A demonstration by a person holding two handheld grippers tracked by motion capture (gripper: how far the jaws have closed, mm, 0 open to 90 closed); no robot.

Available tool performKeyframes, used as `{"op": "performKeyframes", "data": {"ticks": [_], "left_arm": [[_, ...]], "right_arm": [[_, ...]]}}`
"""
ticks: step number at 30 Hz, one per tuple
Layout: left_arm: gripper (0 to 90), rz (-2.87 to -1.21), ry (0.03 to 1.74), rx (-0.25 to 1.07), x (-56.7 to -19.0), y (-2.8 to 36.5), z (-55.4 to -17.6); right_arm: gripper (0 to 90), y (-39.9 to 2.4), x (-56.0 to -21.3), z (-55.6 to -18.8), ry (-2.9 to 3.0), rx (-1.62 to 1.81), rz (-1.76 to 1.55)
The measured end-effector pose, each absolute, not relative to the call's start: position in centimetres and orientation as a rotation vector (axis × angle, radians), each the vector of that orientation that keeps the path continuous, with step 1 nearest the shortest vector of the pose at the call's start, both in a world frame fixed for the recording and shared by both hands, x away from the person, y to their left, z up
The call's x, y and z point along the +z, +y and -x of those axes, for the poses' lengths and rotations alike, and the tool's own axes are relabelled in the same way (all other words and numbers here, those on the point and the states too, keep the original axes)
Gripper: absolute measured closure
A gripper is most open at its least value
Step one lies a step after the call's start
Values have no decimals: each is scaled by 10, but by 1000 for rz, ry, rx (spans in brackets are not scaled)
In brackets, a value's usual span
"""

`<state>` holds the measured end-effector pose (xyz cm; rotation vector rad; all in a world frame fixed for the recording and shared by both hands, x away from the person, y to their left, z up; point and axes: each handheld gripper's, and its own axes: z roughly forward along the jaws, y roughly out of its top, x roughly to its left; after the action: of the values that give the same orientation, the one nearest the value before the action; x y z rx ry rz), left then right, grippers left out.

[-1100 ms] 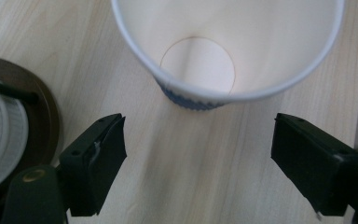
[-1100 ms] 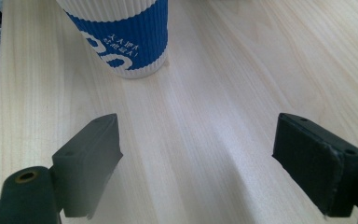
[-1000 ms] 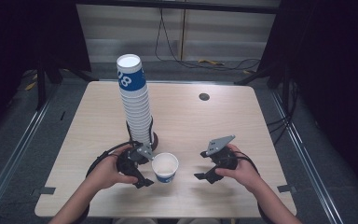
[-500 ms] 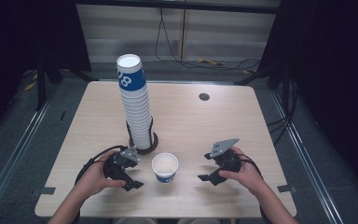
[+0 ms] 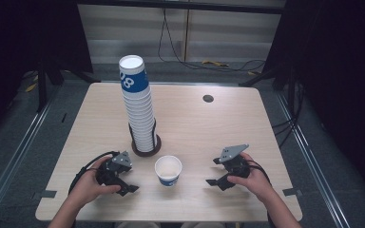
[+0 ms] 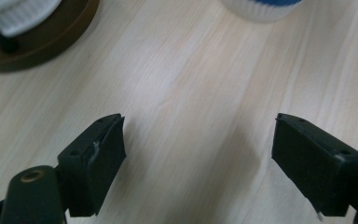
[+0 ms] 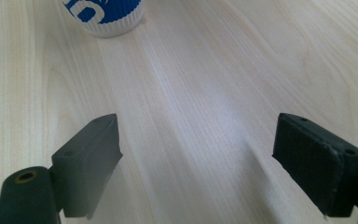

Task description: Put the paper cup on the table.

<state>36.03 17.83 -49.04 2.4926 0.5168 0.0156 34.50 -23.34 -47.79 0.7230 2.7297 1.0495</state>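
A single white and blue paper cup (image 5: 168,170) stands upright and empty near the table's front middle; its base shows in the left gripper view (image 6: 262,8) and the right gripper view (image 7: 104,16). Behind it a tall stack of the same cups (image 5: 138,108) rises from a dark round holder (image 5: 146,146). My left gripper (image 5: 127,178) rests low on the table to the cup's left, open, nothing between its jaws. My right gripper (image 5: 214,171) sits to the cup's right, also open and empty. Both are apart from the cup.
The light wooden table (image 5: 195,123) has a small dark round hole (image 5: 208,98) at the back right. The holder's brown base (image 6: 42,37) lies just ahead-left of the left gripper. Dark floor, rails and cables surround the table.
My left gripper let go of the single cup and drew back to the left and toward the front edge. The cup stays standing where it was. The right gripper barely moved.
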Motion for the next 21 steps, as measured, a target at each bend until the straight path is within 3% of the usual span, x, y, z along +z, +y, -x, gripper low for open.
{"op": "performKeyframes", "data": {"ticks": [21], "left_arm": [[91, -2392, 497, 130, -504, 193, -359]], "right_arm": [[121, -248, -498, -339, 2663, 1027, -751]]}}
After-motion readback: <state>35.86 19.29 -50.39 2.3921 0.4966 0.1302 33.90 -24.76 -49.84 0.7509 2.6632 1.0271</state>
